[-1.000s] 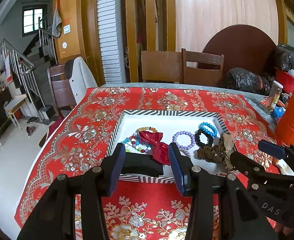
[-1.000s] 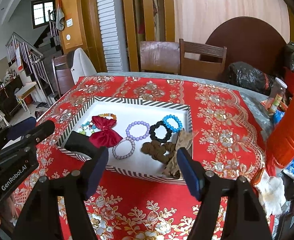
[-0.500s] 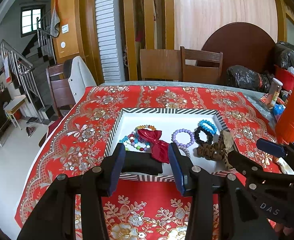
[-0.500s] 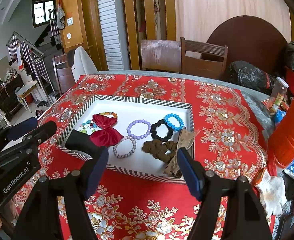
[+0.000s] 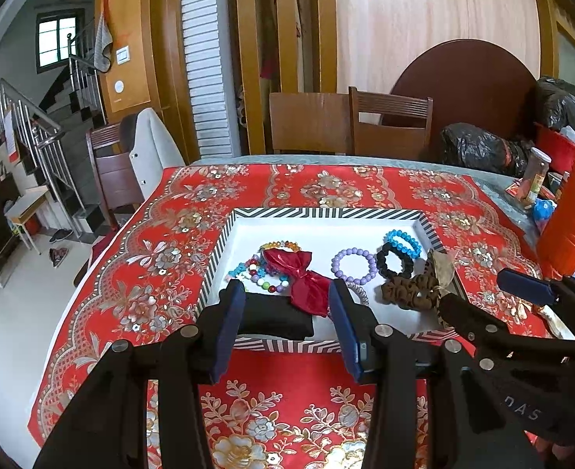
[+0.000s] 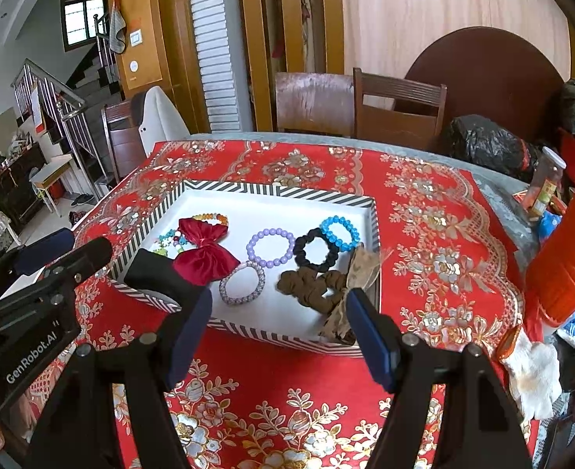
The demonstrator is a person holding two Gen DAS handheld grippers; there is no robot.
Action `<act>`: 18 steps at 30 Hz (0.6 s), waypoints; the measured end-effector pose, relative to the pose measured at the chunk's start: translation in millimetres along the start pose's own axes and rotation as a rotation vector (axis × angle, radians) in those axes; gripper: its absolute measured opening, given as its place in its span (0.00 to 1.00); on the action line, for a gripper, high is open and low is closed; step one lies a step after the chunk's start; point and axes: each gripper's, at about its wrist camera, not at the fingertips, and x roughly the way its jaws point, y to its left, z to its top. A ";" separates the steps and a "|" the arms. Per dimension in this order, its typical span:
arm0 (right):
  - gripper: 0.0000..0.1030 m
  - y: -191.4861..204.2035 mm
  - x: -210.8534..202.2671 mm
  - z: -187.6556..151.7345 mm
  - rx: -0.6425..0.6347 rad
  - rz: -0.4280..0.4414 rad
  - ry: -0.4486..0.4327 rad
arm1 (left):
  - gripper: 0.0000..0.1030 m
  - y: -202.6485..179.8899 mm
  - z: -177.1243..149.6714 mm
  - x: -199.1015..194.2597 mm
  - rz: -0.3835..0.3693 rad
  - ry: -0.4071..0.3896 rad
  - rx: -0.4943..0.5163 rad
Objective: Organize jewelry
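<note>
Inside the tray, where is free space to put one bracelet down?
The far part of the tray, between its far rim and the purple bracelet, is bare. The near half is crowded: bow, black pad, brown scrunchie.

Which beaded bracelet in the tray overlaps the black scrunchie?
The bright blue beaded bracelet, at the tray's far right; it lies across the black scrunchie's rim. The lilac bracelet and pale one lie apart from the scrunchie.

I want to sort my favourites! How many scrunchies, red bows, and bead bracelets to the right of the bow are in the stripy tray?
Scrunchies: 2 (black scrunchie, brown scrunchie)
Bows: 1 (red bow)
Bead bracelets right of the bow: 3 (purple bracelet, blue bracelet, pale bracelet)
Total: 6
</note>
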 end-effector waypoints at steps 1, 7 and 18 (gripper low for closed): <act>0.72 -0.1 0.1 0.5 -0.003 -0.001 0.000 | 0.48 -0.8 0.0 0.1 -0.001 0.000 0.001; 0.72 -1.9 -0.7 2.8 -0.002 -0.004 -0.001 | 0.48 -3.4 1.0 1.8 -0.011 0.004 0.003; 0.72 -3.6 2.1 2.3 0.001 0.002 0.011 | 0.48 -7.4 -1.1 3.3 -0.047 0.006 0.014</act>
